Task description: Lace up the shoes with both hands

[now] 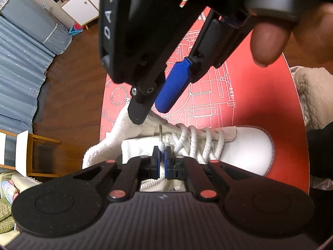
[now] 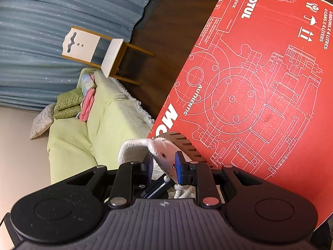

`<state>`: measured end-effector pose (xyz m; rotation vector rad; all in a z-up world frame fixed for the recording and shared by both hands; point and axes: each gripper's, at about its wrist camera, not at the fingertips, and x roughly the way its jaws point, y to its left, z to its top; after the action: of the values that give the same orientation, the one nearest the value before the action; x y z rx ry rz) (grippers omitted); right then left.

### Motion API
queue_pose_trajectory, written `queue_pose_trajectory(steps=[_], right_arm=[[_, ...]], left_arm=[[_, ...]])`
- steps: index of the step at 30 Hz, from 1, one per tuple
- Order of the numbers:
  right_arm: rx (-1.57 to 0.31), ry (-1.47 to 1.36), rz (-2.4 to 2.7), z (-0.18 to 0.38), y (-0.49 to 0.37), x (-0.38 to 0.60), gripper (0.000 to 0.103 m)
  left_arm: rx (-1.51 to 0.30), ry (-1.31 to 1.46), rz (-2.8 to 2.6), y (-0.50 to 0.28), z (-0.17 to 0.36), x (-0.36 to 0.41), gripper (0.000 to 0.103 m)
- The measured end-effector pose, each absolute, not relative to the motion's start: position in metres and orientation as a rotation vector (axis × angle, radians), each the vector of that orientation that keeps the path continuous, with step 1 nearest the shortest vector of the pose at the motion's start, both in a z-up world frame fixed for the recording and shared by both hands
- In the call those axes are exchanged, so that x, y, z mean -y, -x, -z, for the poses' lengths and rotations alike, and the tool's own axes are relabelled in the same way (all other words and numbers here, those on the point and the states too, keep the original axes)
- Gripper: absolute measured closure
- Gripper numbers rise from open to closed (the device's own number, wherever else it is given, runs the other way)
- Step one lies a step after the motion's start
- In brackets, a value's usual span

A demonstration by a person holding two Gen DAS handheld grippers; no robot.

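A white high-top shoe (image 1: pixel 245 145) lies on a red printed cardboard sheet (image 1: pixel 260 95), toe to the right, with white laces (image 1: pixel 199 143) crossed over its tongue. My left gripper (image 1: pixel 162 152) is shut on the white lace just below its tip, and the aglet (image 1: pixel 160 132) sticks up above the pads. My right gripper (image 1: pixel 153 114) comes down from above over the shoe's fleecy collar (image 1: pixel 116 137). In the right wrist view, my right gripper (image 2: pixel 163 166) is open, its blue pads either side of the eyelet flap (image 2: pixel 164 156). The left gripper's fingers (image 2: pixel 156 187) show below it.
The cardboard (image 2: pixel 260 83) lies on a dark wooden floor (image 1: pixel 68 77). A person's thumb (image 1: pixel 266 43) grips the right tool. A small white chair (image 2: pixel 108 54), a green-covered sofa (image 2: pixel 87 129) and blue curtains (image 2: pixel 52 10) stand off to the side.
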<state>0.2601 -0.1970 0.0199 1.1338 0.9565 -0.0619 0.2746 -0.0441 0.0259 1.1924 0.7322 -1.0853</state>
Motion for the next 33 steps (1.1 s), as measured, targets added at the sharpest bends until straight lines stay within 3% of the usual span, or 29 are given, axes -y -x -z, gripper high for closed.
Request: queue_pose_trajectory(steps=[21, 33], right_arm=[[-0.871, -1.216, 0.064, -0.023, -0.245, 0.219, 0.08], [-0.891, -1.456, -0.01, 0.023, -0.239, 0.231, 0.08]], left_arm=[[-0.718, -1.192, 1.104, -0.271, -0.031, 0.061, 0.102], [-0.751, -1.155, 1.063, -0.272, -0.035, 0.064, 0.102]])
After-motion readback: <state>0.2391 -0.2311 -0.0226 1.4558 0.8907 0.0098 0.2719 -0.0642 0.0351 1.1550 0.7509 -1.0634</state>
